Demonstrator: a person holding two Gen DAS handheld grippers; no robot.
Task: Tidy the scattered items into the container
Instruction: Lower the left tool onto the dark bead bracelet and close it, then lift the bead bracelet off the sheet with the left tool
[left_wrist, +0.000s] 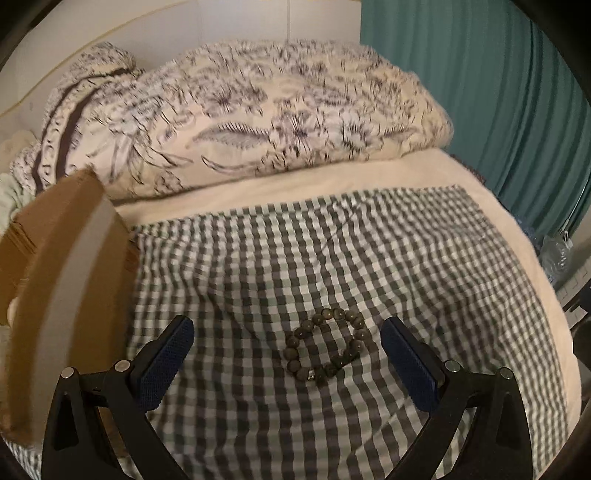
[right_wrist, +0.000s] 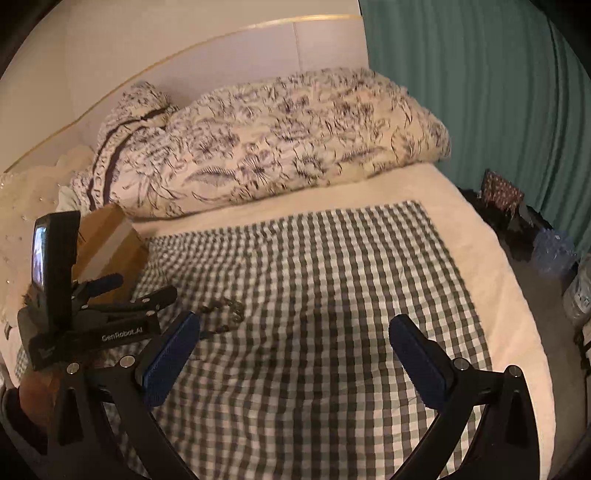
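cardboard box (left_wrist: 70, 280) — contents hidden

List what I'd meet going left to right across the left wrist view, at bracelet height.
Brown cardboard box → left gripper's blue-padded left finger → dark green beaded bracelet on the green-and-white checked cloth → blue-padded right finger.

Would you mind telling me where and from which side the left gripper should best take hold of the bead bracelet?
Probably from above, closing across one bunched side of the bead bracelet. It lies flat as an open loop on the checked cloth, so there is no edge to slip under. The left gripper is already open with the bracelet between its fingers.
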